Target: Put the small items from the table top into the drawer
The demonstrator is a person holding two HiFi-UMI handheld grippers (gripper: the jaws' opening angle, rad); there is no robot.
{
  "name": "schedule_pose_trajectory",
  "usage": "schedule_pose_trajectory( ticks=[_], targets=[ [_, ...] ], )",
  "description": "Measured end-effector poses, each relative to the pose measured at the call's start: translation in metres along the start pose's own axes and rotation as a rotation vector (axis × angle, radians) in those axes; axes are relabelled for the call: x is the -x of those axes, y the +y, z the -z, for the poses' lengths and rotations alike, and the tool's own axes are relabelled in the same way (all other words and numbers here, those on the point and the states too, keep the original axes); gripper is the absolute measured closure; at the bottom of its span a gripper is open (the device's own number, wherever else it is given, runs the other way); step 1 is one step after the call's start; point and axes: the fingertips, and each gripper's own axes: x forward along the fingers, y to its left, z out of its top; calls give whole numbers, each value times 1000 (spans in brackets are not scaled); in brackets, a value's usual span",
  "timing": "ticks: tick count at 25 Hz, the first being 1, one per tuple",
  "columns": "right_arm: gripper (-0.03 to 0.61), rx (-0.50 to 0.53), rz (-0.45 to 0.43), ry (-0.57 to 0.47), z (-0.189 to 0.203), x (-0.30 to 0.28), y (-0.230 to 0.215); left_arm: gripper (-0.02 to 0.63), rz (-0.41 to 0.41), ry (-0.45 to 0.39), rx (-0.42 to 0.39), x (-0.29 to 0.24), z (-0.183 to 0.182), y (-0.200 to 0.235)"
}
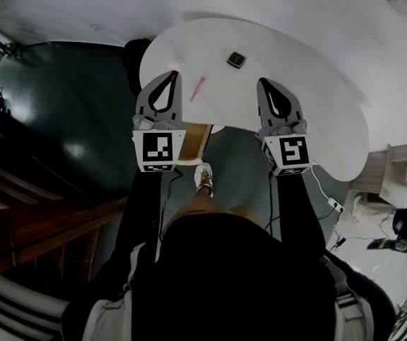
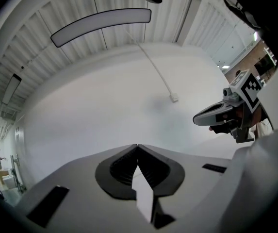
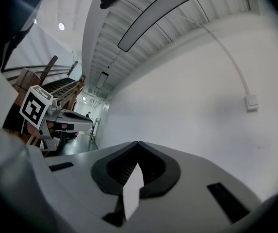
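The table top is presenting a smooth, matt white surface; the dark floor is reflecting light, possibly polished.

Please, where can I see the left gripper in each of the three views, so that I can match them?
Head view: left gripper left of centre, jaws pointing toward the white table.
Left gripper view: bottom centre, its own jaws together.
Right gripper view: at the left edge, with its marker cube.
Shared landmark: the right gripper, in all three views.
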Motion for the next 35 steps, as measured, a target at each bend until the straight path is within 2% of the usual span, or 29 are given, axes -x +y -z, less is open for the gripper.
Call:
schedule_pose_trajectory(
  ticks=[6,12,19,28,32,35],
  targets=[
    [552,1,-12,11,5,-63,6,598,25,28,26,-43,30,38],
    [552,-4,-17,24,14,-101,5,598,45,43,29,-71,47,61],
    [552,-13,-32,33,20,-120,8,598,70,53,15,-83,58,64],
    [552,-35,-98,18,28,-146,5,598,44,101,8,-96,72,68],
    [552,-43,-116,25,31,-157,0,597,49,126,-27,-104,81,66],
    [552,-41,-131,42,34,-160,-2,597,96,187,-106,-114,102,63]
  ],
)
